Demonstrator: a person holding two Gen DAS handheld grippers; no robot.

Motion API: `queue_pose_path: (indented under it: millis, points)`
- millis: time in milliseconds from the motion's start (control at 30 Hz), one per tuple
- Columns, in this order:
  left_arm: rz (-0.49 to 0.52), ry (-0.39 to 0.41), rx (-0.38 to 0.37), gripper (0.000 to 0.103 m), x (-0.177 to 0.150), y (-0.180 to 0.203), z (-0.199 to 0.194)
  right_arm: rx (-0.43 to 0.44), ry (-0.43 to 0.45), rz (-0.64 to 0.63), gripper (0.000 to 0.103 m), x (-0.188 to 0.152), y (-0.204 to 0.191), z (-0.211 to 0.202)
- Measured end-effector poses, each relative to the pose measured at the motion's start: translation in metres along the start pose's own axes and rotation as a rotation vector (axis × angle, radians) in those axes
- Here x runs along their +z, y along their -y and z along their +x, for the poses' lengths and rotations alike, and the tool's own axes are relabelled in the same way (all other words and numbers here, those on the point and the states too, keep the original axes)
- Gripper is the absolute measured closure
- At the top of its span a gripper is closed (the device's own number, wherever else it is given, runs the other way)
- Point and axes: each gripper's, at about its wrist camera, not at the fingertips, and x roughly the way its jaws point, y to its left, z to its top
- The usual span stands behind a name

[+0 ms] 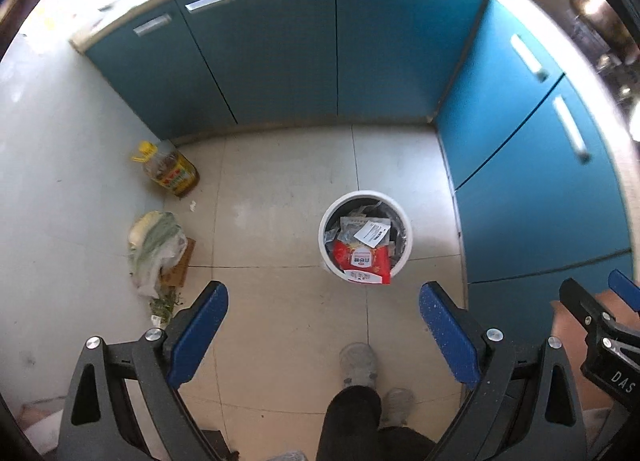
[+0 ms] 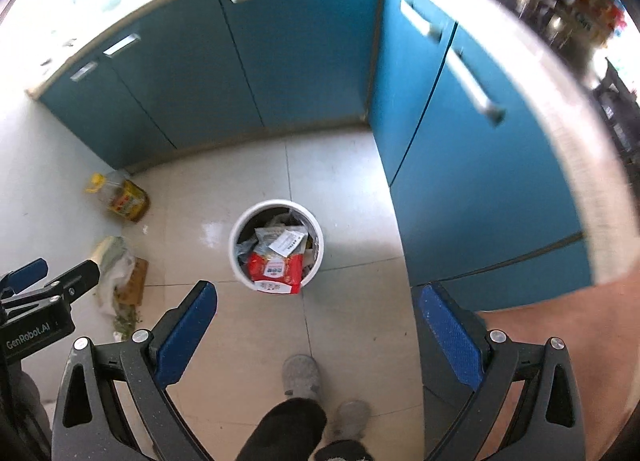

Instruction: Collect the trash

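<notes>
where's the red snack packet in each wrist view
Left wrist: the red packet sits right of centre, draped over the near rim of the white bin, between and beyond the open left gripper.
Right wrist: the same packet is just left of centre, past the open right gripper.
Shared landmark: the yellow-capped oil bottle stands on the floor at left.
</notes>
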Motion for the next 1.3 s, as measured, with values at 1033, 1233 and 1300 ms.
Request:
queue_pose_path:
  millis: [1033,1233,1300]
  points:
    - [-0.093,0.173,-0.315,0.000,-0.103,0.014,-0.272,0.342,0.124,-0.092,0.000,-0.085,0.053,-0.315]
    - [-0.099,0.195,-0.335,0.000,-0.107,0.006,-0.282,0.402,0.129,-0.117,0.000,-0.080,0.041,-0.327]
    - [-0.101,0.197,-0.341,0.000,-0.107,0.004,-0.283,0.418,0.125,-0.122,0.000,-0.079,0.038,-0.327]
